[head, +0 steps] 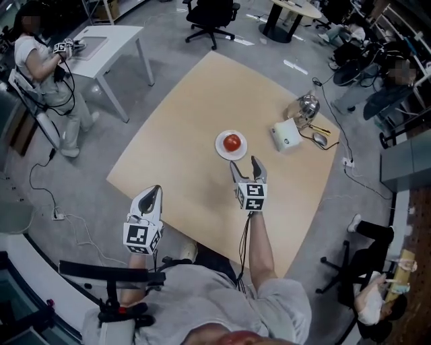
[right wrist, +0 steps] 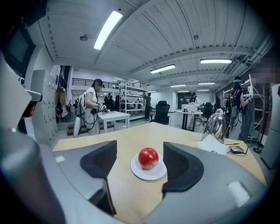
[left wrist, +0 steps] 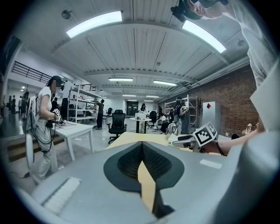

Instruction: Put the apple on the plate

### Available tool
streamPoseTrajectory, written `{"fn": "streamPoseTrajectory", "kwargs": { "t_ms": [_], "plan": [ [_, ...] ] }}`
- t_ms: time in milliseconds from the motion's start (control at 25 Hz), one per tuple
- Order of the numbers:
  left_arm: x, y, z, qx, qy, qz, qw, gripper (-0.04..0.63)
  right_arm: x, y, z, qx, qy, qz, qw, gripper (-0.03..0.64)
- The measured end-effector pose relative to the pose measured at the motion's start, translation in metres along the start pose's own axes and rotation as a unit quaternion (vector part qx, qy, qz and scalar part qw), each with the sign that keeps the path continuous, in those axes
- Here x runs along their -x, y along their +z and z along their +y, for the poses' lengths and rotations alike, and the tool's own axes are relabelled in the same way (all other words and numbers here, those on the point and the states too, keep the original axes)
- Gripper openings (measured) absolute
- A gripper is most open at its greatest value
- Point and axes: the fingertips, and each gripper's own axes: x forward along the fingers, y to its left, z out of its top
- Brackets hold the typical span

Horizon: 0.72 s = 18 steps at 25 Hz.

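Apple already on plate, mid-table, roughly centred on it. Placement looks done; by my read nothing left but backing the grippers off.

Right gripper just short of the plate, jaws wide apart, nothing between them. Apple and plate framed beyond the pads, no contact. Left gripper at the near table edge, jaws closed together, empty.

Table: plain light wood top, flat, bare around the plate. Far right corner: kettle, white boxy item, mouse on a cable, all well apart from the plate.

Room: open lab, grey floor, white desk off to the left with a person standing at it, office chair beyond. Brick wall and ceiling strip lights in the gripper views.
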Motion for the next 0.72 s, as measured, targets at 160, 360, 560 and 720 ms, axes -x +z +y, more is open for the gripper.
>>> {"fn": "streamPoseTrajectory", "kwargs": {
  "t_ms": [160,360,560,720],
  "plan": [
    [0.017,0.012,-0.010,-0.003,-0.004,-0.006,1.0000,0.018,0.032,0.010,0.009,0.000,-0.004,-0.006,1.000,0.334],
    [0.015,0.010,-0.013,-0.004,-0.015,-0.015,0.9998,0.018,0.050,0.007,0.011,-0.005,-0.016,-0.016,1.000,0.333],
    [0.016,0.013,-0.021,-0.007,-0.029,-0.023,0.9993,0.018,0.074,0.008,0.018,-0.012,-0.024,-0.025,0.999,0.333],
    [0.014,0.014,-0.027,-0.011,-0.042,-0.026,0.9987,0.018,0.087,0.009,0.017,-0.018,-0.035,-0.032,0.999,0.331]
  ]
}}
